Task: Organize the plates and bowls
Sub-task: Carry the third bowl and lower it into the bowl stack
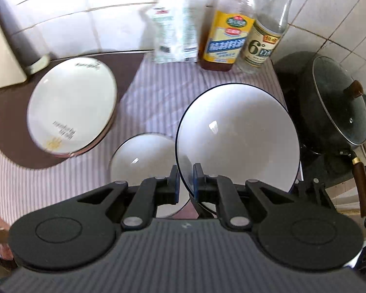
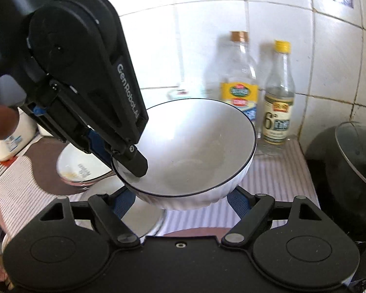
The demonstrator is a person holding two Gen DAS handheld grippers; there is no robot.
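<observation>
A large white bowl (image 1: 239, 131) with a thin dark rim hangs tilted above the striped cloth. My left gripper (image 1: 186, 171) is shut on its near rim, one finger inside and one outside. In the right wrist view the same bowl (image 2: 190, 146) sits between the blue pads of my right gripper (image 2: 181, 202), which press on its ribbed lower wall from both sides. The left gripper (image 2: 124, 163) comes in from the upper left there. A smaller white bowl (image 1: 144, 156) stands on the cloth below. A stack of white printed plates (image 1: 70, 107) rests on a brown mat to the left.
An oil bottle (image 1: 222, 41), a vinegar bottle (image 1: 263, 41) and a plastic bag (image 1: 173, 36) stand against the tiled wall behind. A dark wok with a glass lid (image 1: 334, 105) sits to the right. A person's fingertip (image 2: 0, 124) shows at the left edge.
</observation>
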